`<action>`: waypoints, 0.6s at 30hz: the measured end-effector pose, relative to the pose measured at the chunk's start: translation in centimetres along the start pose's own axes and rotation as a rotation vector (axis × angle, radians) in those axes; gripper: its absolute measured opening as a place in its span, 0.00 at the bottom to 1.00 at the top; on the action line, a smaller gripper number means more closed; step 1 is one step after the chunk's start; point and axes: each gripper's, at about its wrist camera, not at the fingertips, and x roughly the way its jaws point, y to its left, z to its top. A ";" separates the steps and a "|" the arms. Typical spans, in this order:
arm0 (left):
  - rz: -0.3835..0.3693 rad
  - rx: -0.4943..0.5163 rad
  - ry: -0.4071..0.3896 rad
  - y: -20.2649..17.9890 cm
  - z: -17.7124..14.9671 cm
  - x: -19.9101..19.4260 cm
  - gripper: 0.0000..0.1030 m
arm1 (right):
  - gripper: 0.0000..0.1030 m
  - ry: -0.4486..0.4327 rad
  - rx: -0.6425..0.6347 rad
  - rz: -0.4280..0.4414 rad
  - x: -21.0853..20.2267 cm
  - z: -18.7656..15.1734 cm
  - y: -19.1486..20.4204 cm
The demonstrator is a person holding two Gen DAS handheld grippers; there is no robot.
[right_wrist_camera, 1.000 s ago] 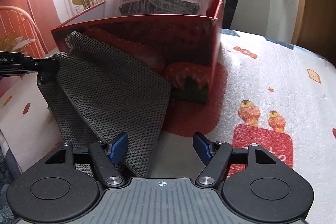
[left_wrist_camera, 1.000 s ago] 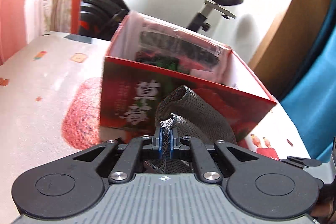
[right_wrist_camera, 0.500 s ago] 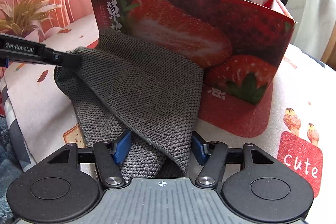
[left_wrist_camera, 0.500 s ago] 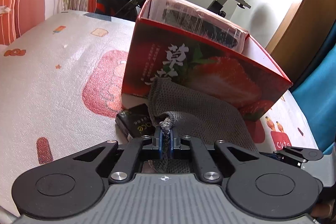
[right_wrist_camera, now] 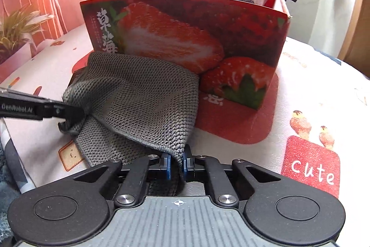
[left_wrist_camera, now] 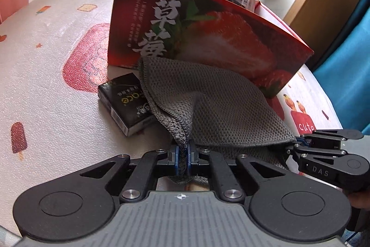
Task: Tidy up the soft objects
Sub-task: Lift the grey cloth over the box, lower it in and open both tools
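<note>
Grey knitted cloth (right_wrist_camera: 141, 103) sags over the printed tablecloth (left_wrist_camera: 46, 57) in front of a red strawberry box (left_wrist_camera: 208, 31), partly covering a small black carton (left_wrist_camera: 124, 103). Left gripper (left_wrist_camera: 182, 155) pinches one bunched corner tight. Right gripper (right_wrist_camera: 177, 164) has just been closing and now clamps another corner. With both corners gripped, folding looks like the step in hand; next, bring the corners together evenly.

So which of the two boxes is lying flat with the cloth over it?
The small black box, flat on the table beside the tall strawberry box; the grey cloth drapes over its right end.
</note>
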 end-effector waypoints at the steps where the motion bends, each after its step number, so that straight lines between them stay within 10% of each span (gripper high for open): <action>1: -0.001 0.002 0.000 0.0 0.0 0.0 0.08 | 0.07 -0.002 0.006 0.001 0.0 -0.1 -0.1; 18: -0.039 0.009 -0.128 -0.5 2.2 -3.8 0.07 | 0.04 -0.158 0.067 0.011 -3.8 2.6 -1.2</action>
